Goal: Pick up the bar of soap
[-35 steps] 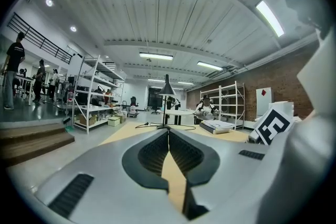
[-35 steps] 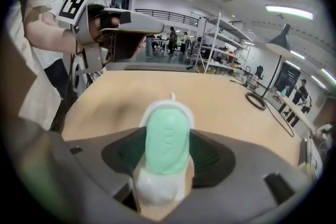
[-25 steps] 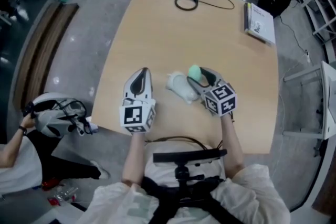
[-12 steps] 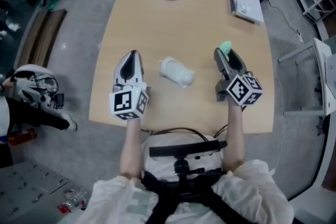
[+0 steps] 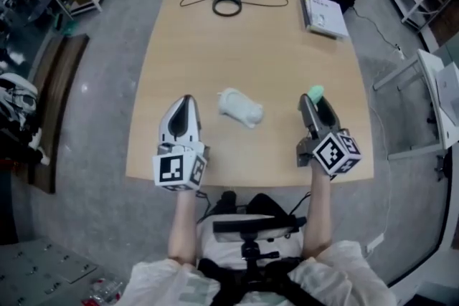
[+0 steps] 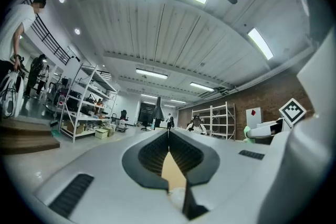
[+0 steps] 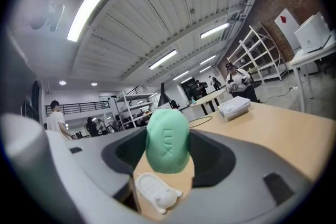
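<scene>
**Table**: frame centre. **Left gripper**, lower left: jaws pressed together, empty. **Right gripper**, lower right: jaws pinching the load. **White dish**, centre. **Bar of soap**: the load, at the jaw tips.

Risk: held by 1 end, the slick bar may slip out.

Only the right gripper view shows its embossed face; only the head view shows both grippers' spacing.

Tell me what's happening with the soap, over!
Right tool shut on green oval soap bar, apart from white plastic soap dish. Left tool shut, empty. Nothing in the way.
</scene>
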### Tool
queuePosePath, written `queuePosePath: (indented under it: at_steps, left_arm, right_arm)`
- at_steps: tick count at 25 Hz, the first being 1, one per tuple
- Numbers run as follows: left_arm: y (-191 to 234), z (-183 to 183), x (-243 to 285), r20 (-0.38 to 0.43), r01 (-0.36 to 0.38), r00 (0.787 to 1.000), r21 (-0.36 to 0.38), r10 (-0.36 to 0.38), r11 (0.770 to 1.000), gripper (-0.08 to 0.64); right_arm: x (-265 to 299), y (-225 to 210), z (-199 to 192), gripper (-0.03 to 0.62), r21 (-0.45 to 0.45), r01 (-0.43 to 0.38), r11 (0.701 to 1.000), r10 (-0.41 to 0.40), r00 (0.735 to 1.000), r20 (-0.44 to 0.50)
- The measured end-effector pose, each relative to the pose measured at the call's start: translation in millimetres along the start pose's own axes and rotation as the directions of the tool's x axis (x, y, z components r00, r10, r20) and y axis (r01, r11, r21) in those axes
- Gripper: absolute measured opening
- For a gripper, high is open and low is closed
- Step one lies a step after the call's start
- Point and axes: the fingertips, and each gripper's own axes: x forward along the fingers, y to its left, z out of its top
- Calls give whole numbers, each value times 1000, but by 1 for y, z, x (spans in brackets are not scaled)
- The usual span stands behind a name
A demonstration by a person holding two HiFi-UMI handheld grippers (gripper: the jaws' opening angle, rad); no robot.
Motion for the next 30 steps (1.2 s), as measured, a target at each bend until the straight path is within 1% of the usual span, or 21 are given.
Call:
queuePosePath:
  at_steps: [1,5,7,11,15,19,25,28,30]
  left_arm:
    - [-4,2,-10,1,-1,1000,1,1,1000,12]
    - [-27,8,-62,15,-18,1000,5,18,1000,12]
    - [-46,12,-92,24,-21,999,15,21,1000,14]
    - [-94,19,-165,35,-2,999,28,1,1000,12]
    - [-128,29,-234,48,-12,999,12,11,1000,14]
    - [-149,48,-292,72,-7,997,12,6,1000,14]
    - [-151,51,-373,88,1,996,8,-1,1000,12]
    - [-153,51,-422,80,14,997,10,-15,1000,12]
    - [-153,51,-466,79,13,997,17,-15,1000,12]
  right_arm:
    - [-11,3,-1,265,-10,4,1000,-4,1000,7]
    - [-68,13,-8,265,-98,18,995,-18,1000,7]
    - [-105,17,-11,265,-120,10,993,-9,1000,4]
    - [-191,32,-18,265,-170,-12,985,12,1000,0]
    - [-268,50,-17,265,-170,-21,985,25,999,19]
    - [-327,76,-13,265,-143,-42,989,51,997,58]
    - [-395,111,-29,265,-139,-37,990,52,993,108]
    - [-429,133,-45,265,-147,-25,989,41,993,107]
    - [-457,158,-62,265,-147,-43,988,57,994,95]
